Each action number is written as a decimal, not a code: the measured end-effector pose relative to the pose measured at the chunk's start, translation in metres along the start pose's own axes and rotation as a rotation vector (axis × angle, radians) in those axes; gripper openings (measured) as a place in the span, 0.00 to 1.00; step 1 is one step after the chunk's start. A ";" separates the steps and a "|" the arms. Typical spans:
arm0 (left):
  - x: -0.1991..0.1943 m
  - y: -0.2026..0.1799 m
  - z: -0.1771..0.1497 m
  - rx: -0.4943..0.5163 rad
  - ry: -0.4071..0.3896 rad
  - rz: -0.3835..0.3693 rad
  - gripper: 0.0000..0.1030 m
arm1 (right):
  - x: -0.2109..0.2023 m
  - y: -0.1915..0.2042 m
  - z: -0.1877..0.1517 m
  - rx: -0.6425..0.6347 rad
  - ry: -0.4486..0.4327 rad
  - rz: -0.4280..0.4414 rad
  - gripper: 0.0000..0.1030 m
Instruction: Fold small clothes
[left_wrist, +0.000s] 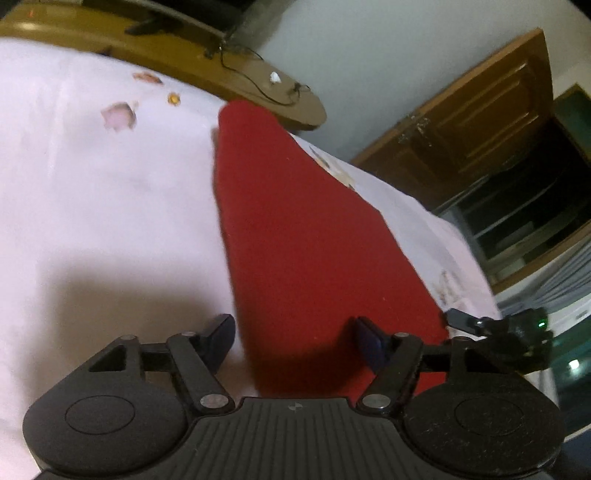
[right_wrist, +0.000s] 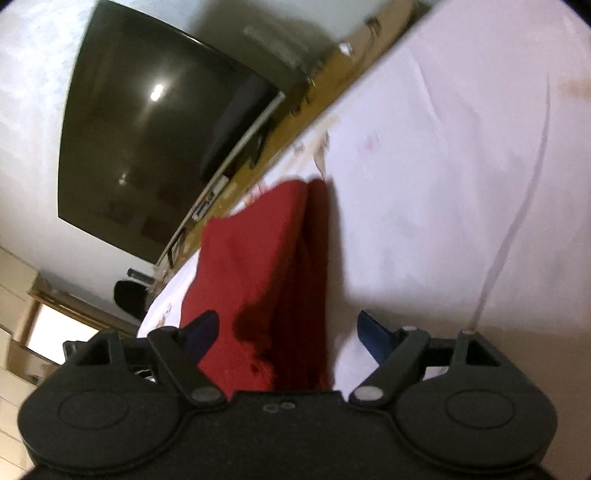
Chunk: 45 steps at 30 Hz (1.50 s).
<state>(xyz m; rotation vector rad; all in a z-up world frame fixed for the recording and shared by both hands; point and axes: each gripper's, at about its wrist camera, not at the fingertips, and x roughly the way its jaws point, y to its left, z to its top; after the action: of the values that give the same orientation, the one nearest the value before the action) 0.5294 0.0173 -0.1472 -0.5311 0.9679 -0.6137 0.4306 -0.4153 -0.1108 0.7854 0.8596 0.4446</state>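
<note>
A red cloth (left_wrist: 295, 229) lies as a long folded strip on a white bed sheet (left_wrist: 92, 184). My left gripper (left_wrist: 295, 338) is open, its jaws spread wide over the near end of the cloth, holding nothing. In the right wrist view the same red cloth (right_wrist: 258, 266) shows a lengthwise fold with a raised edge. My right gripper (right_wrist: 286, 332) is open, its jaws spread wide over that end of the cloth. The right gripper's tip (left_wrist: 495, 328) also shows at the right edge of the left wrist view.
The sheet (right_wrist: 443, 184) has small flower prints (left_wrist: 118, 114). A wooden shelf (left_wrist: 258, 81) with a cable runs along the bed's far side. A dark TV screen (right_wrist: 147, 140) hangs on the wall. A wooden door (left_wrist: 472, 110) stands to the right.
</note>
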 end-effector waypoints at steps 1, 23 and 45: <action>0.002 0.001 0.000 -0.008 0.001 -0.012 0.68 | 0.000 0.001 -0.003 -0.004 -0.009 0.014 0.80; 0.002 -0.026 0.001 0.046 -0.076 -0.076 0.40 | 0.045 0.059 -0.003 -0.216 0.013 0.008 0.38; -0.234 0.088 -0.050 -0.041 -0.169 0.063 0.40 | 0.138 0.214 -0.115 -0.262 0.111 0.133 0.38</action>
<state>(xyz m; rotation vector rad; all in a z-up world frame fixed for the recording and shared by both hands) 0.4069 0.2342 -0.0912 -0.5774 0.8352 -0.4849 0.4101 -0.1411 -0.0628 0.5813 0.8343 0.7093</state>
